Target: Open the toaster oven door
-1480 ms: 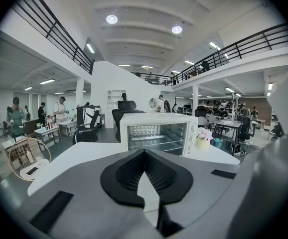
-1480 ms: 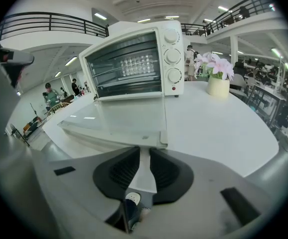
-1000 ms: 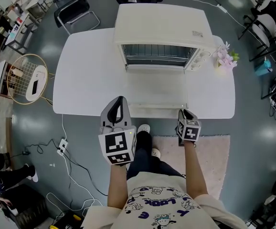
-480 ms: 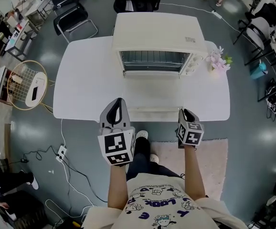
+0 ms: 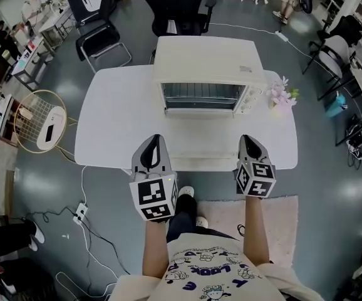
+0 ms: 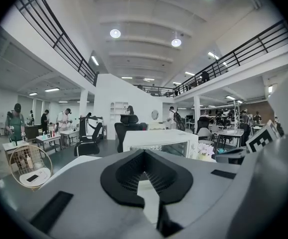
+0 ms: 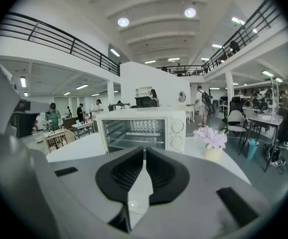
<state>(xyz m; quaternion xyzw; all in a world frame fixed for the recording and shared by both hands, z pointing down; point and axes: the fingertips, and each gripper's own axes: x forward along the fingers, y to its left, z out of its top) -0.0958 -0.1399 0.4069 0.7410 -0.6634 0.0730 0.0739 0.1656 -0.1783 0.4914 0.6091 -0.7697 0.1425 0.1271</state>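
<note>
Your left gripper [image 5: 153, 140] sits at lower centre-left of the head view, jaws pressed together on nothing. Your right gripper [image 5: 247, 138], at lower centre-right, has just been closing and is nearly together, also empty. The toaster oven [image 5: 206, 58] stands at upper centre on the white table [image 5: 112, 118], its door [image 5: 205, 135] folded down and its rack showing.

floor [image 5: 331, 168] grey, glossy | black chairs [image 5: 180, 8] behind white table [image 5: 118, 118] | round ceiling lights [image 7: 123, 22] | railed mezzanine [image 6: 54, 34]
</note>
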